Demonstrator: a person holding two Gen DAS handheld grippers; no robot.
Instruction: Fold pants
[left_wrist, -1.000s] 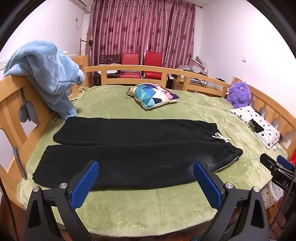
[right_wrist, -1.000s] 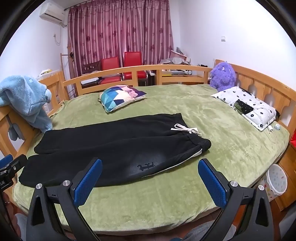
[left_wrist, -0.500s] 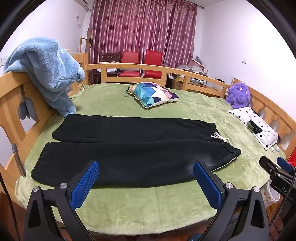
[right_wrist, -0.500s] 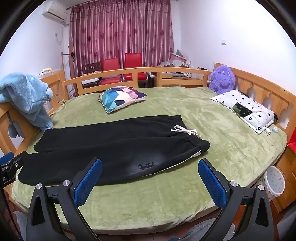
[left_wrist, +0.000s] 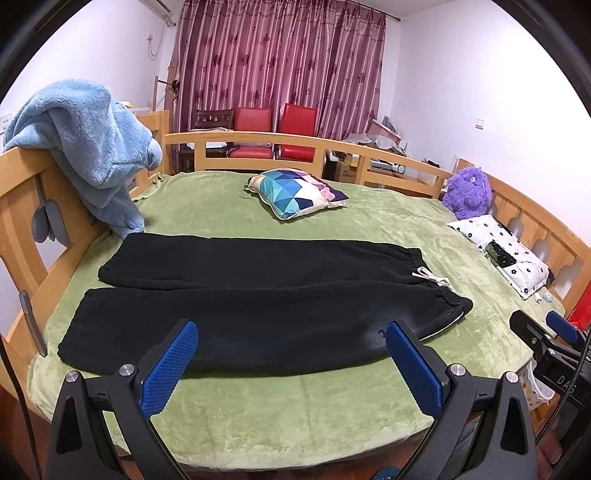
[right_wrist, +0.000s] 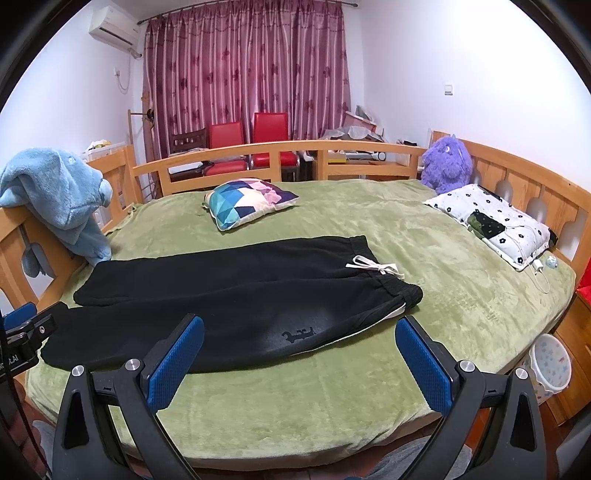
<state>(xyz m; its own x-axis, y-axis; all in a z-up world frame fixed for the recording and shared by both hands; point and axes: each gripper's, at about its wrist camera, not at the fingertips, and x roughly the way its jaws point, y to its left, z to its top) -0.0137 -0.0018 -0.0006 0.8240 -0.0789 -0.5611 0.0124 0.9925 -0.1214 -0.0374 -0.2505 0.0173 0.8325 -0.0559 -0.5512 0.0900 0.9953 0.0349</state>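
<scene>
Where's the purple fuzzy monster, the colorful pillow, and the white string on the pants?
purple monster (right_wrist: 446, 164), right wrist view, on its furry belly.
colorful pillow (right_wrist: 245, 201), right wrist view, on its middle.
white string (right_wrist: 373, 266), right wrist view, on the bow knot.

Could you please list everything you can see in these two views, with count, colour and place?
pants: one, black, flat on the bed, white drawstring at the waist
bed blanket: one, green, covering the bed
bed rail: one, light wood, around the bed
patterned pillow: one, multicoloured, behind the pants
plush toy: one, purple, far right corner
floral pillow: one, white, right edge
fleece blanket: one, light blue, over the left rail
chairs: two, red, before the curtain
left claw: one, black with blue pads, open
right claw: one, same, open
</scene>
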